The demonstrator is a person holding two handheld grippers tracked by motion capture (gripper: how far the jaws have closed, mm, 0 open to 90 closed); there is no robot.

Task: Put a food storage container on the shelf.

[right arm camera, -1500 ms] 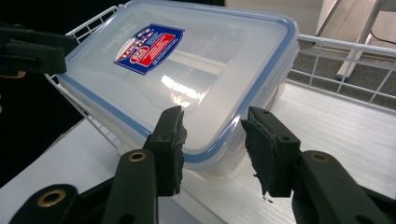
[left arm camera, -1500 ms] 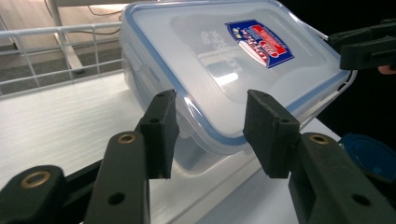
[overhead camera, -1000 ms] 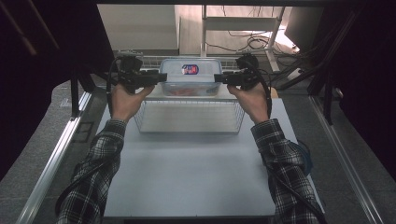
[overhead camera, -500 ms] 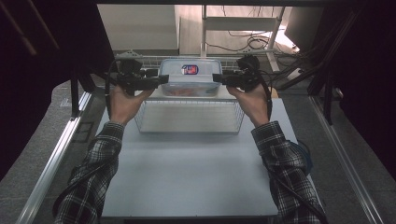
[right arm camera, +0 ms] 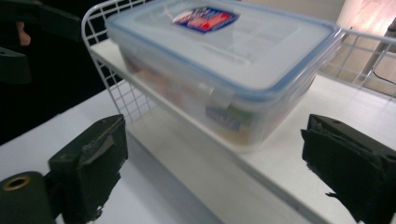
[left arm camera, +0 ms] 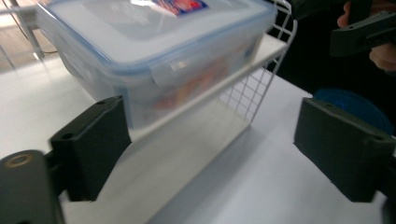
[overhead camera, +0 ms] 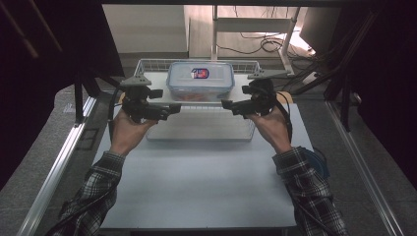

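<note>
Container (overhead camera: 200,80) with clipped lid sat on wire rack shelf (overhead camera: 199,101), ahead of and between both tongs, left gripper (overhead camera: 173,109) and right gripper (overhead camera: 227,104) just opened, jaws apart, nothing between, orange contents blurred, label (right arm camera: 206,19) unreadable, blue disc (left arm camera: 349,103) part-hidden behind jaw.

A clear box (overhead camera: 200,81) with a blue-rimmed lid and red-and-blue label is seen on a white wire rack (overhead camera: 201,129), above a pale tabletop (overhead camera: 196,187), beside black-and-white plaid sleeves (overhead camera: 96,189).

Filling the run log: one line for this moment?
left gripper: just opened, empty | right gripper: just opened, empty | clear lidded plastic food box: on white wire shelf rack, released
</note>
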